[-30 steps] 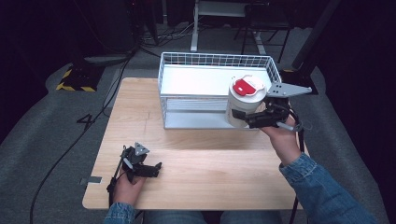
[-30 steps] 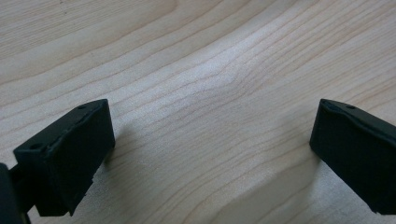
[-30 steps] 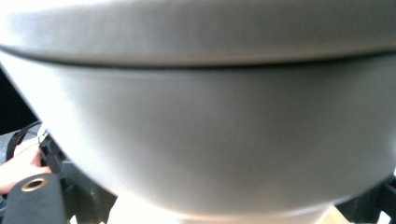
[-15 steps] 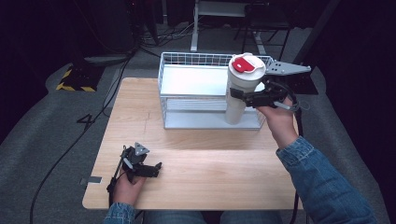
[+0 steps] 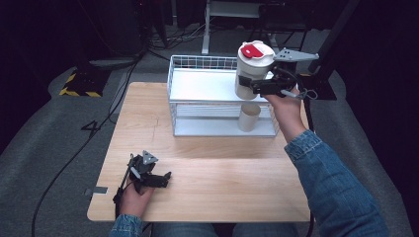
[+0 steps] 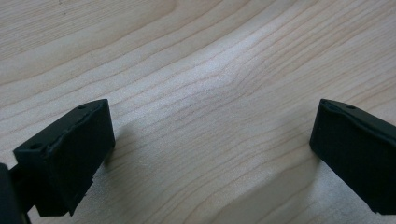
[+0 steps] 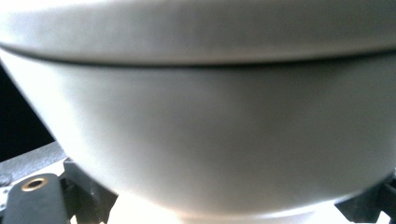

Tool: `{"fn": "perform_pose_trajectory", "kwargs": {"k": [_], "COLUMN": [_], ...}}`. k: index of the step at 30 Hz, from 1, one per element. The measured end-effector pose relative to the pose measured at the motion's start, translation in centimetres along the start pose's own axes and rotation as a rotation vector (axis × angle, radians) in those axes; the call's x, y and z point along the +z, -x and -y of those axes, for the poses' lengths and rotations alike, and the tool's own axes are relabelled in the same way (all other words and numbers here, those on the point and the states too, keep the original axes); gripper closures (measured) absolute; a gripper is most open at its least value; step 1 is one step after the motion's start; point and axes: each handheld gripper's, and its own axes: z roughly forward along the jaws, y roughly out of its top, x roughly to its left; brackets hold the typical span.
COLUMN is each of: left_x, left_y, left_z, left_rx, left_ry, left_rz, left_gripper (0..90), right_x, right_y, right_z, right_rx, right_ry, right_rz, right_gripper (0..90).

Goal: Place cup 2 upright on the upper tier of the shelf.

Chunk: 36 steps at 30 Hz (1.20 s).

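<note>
Surface point(image 5: 212, 163): light wood, rectangular, grain visible, standing on grey floor point(image 5: 49, 163). At its far edge sits a white wire basket rack point(image 5: 197, 106) with a white upper shelf point(image 5: 202, 85). A cream cup point(image 5: 249, 117) stands upright on the lower level, right end. The left tool point(image 5: 165, 178) rests on the near-left surface, jaws apart

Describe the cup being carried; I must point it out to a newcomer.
Find the white wire basket at the table's far edge. Above its right end, the right claw grips a tall white cup upright in the air. Its red-tabbed lid sets it apart from the tan cup below.
</note>
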Motion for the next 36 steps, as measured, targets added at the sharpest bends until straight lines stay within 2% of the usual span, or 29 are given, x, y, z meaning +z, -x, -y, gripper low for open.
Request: {"fn": "perform_pose_trajectory", "kwargs": {"k": [6, 15, 25, 36], "left_x": [0.0, 0.0, 0.0, 0.0], "left_y": [0.0, 0.0, 0.0, 0.0], "left_z": [0.0, 0.0, 0.0, 0.0], "left_rx": [0.001, -0.001, 0.002, 0.001], "left_ry": [0.000, -0.001, -0.002, -0.001], "left_rz": [0.002, 0.004, 0.005, 0.006], "left_gripper": [0.4, 0.4, 0.4, 0.4], "right_x": [1.4, 3.4, 4.8, 5.1], "right_y": [1.4, 3.1, 4.0, 4.8], "right_z": [-0.3, 0.0, 1.1, 2.1], "right_rx": [0.039, 0.052, 0.077, 0.106], "right_ry": [0.004, -0.010, -0.026, -0.039], "right_rz": [0.032, 0.081, 0.110, 0.133], "right_gripper": [12.6, 12.6, 12.6, 12.5]}}
